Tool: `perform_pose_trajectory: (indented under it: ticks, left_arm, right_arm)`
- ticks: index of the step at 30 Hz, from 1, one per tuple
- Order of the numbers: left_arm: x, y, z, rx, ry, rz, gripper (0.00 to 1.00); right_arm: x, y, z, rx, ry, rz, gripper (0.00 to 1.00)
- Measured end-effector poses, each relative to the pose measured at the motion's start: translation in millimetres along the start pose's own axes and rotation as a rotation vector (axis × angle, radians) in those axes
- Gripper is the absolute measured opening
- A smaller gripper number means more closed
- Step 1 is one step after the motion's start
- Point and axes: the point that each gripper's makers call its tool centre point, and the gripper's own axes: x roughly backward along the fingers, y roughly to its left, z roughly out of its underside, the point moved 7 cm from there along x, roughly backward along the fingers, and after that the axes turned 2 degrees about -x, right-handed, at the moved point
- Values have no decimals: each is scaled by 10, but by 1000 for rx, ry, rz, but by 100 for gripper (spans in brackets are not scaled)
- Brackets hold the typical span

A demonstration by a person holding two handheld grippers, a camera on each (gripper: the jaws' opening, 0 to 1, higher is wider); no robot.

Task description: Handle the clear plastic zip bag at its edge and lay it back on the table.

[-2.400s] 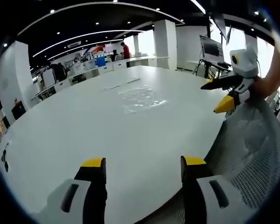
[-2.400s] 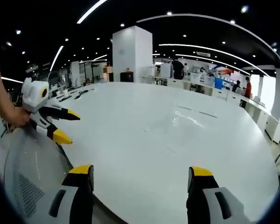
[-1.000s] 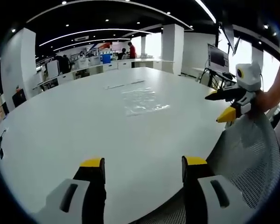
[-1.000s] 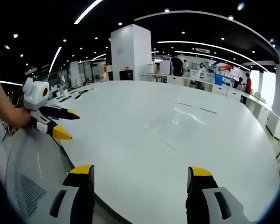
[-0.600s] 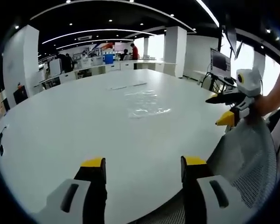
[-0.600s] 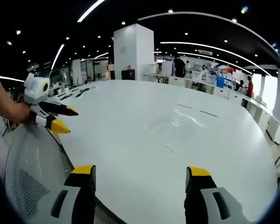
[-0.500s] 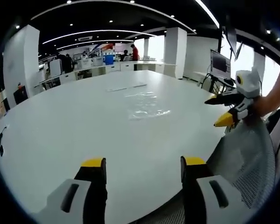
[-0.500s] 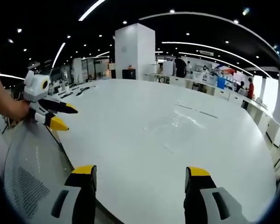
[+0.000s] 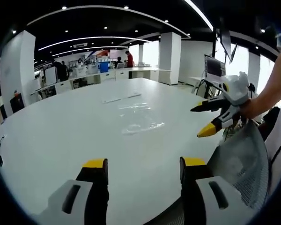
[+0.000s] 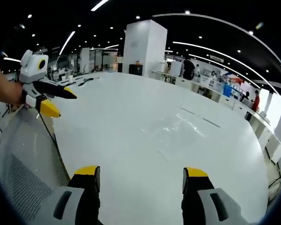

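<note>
The clear plastic zip bag (image 9: 139,119) lies flat near the middle of the big white table (image 9: 61,136), faint and glossy; in the right gripper view the bag (image 10: 178,129) is a pale sheen. My left gripper (image 9: 141,162) hangs open over the table's near edge, well short of the bag, nothing between its jaws. My right gripper (image 10: 140,171) is open too, over the near edge. Each gripper appears in the other's view: the right gripper (image 9: 203,119) on the right, the left gripper (image 10: 56,101) on the left, both open above the table edge.
A grey mesh chair back (image 9: 239,164) stands at the table's near edge between the grippers, also visible as the chair (image 10: 23,159). Thin strips (image 9: 121,98) lie beyond the bag. White pillars (image 10: 143,47), desks and people (image 9: 129,57) fill the far room.
Both views have shifted forward and tilted slightly, so the bag sits lower and closer. The right gripper has moved in over the table edge. Both grippers remain open.
</note>
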Motion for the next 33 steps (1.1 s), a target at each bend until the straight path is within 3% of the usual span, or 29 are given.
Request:
perform_pose_trajectory:
  ticks: [6,8,27,30,33]
  left_arm:
    - [47,-33,5,29,-11,3,61]
    - [54,-37,11,38,-12,5,61]
    - [135,-74,88,61,-11,0,58]
    - [180,-103,134,69,1,0,57]
    - [207,-138,146,62,3,-6,57]
  right_arm:
    - [-82,-70,-21,41,18,-4,69]
    - [-128,-98,-4,75,53,-6,68]
    - [-496,-227,-144,189,95,-47,62]
    - [-581,-260,-158,214,108,-51,59]
    - [-633,-275,-180,257,104,-62,48]
